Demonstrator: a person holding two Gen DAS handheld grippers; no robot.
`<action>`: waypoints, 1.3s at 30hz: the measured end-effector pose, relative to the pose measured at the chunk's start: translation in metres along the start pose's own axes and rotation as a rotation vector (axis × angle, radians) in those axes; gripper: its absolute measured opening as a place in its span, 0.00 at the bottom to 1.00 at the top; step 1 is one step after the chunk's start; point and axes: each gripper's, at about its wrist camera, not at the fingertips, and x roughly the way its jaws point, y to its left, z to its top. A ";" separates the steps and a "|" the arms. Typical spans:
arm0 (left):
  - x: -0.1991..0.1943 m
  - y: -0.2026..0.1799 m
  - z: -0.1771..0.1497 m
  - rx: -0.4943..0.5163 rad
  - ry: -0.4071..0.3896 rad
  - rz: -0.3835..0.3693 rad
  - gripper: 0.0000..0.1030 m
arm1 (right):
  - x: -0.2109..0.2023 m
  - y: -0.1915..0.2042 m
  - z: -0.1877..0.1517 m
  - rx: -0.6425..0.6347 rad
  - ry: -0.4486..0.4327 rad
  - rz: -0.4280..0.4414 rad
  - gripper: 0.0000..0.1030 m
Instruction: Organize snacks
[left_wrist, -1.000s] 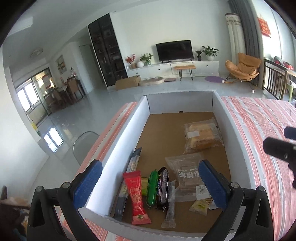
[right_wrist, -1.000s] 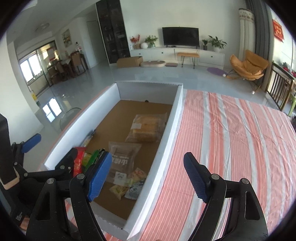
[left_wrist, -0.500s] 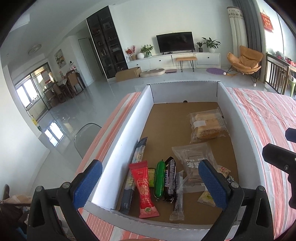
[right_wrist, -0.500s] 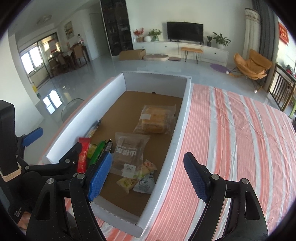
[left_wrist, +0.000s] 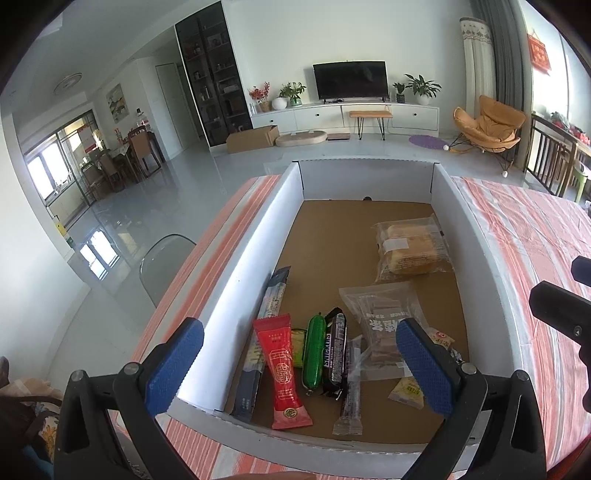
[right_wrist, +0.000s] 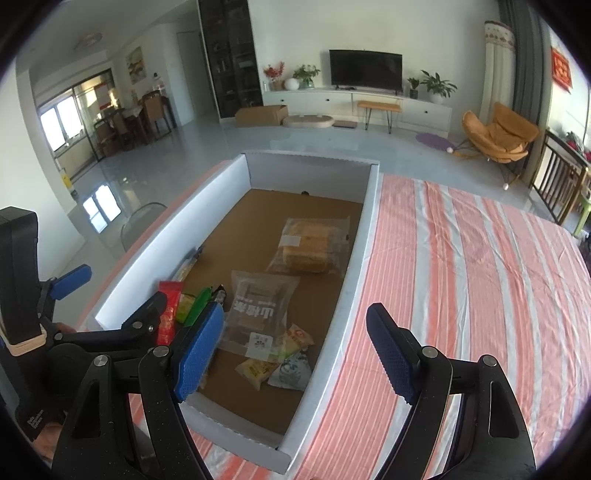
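Rising vs 1 s ago, both claws, left claw (left_wrist: 295, 365) & right claw (right_wrist: 295, 349) spread, empty; snack box (left_wrist: 476, 236) fuller in view

"snickers" on the dark bar (left_wrist: 334, 350) in the box (left_wrist: 476, 236)

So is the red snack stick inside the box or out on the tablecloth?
Inside. The red snack stick lies flat on the brown floor of the white box, beside the green stick, within the walls.
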 end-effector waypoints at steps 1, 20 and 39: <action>0.000 0.000 0.000 0.000 -0.001 0.001 1.00 | 0.000 0.000 0.000 -0.001 0.000 -0.003 0.80; 0.000 0.002 -0.001 -0.004 0.000 0.011 1.00 | 0.003 0.008 0.002 -0.019 0.008 -0.002 0.80; 0.009 0.004 -0.001 -0.013 0.017 -0.005 1.00 | 0.010 0.008 0.002 -0.015 0.033 0.001 0.80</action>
